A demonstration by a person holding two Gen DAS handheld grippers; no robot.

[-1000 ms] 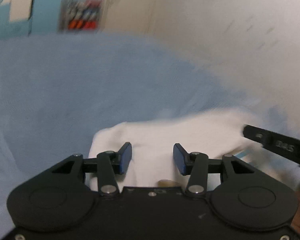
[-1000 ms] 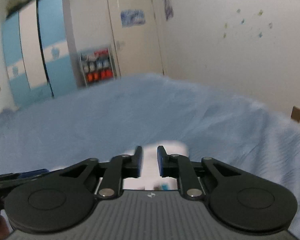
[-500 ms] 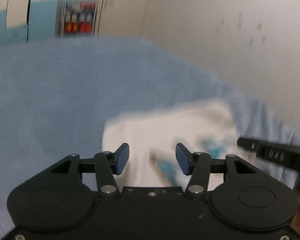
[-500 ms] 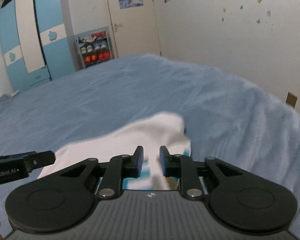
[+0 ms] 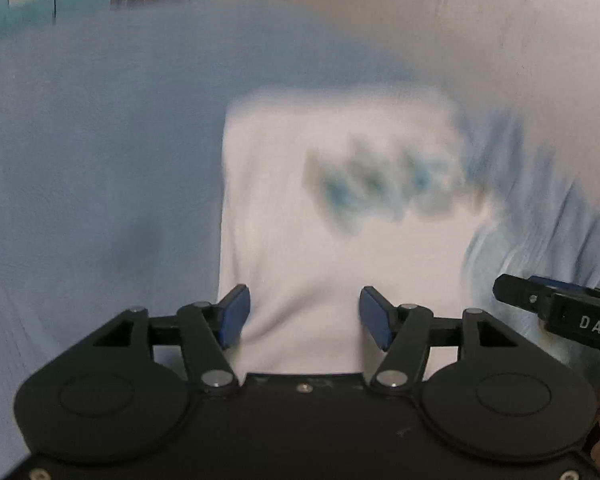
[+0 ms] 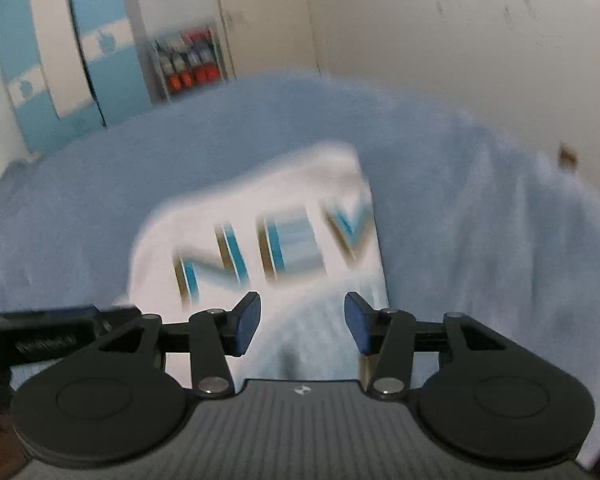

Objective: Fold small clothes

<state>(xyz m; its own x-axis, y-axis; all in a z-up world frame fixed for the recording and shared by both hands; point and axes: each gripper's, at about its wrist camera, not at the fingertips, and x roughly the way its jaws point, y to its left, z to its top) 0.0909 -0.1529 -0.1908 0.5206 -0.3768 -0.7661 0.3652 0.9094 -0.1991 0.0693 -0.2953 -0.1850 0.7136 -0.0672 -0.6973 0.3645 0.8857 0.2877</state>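
A small white shirt (image 5: 332,240) with blue printed letters lies on the blue bedspread (image 5: 100,160); it also shows in the right wrist view (image 6: 260,232), letters facing up. My left gripper (image 5: 304,316) is open and empty, its fingers over the shirt's near edge. My right gripper (image 6: 302,320) is open and empty above the shirt's near right part, and its tip shows at the right of the left wrist view (image 5: 540,300). Both views are blurred by motion.
The bedspread (image 6: 480,220) fills the area around the shirt. A blue and white wardrobe (image 6: 60,60), a shoe rack (image 6: 188,64) and a door stand beyond the bed. A white wall (image 6: 480,40) runs along the right.
The right gripper has opened from nearly shut. Both grippers have pulled back and tilted down, and the shirt now lies flat with its printed letters in view.
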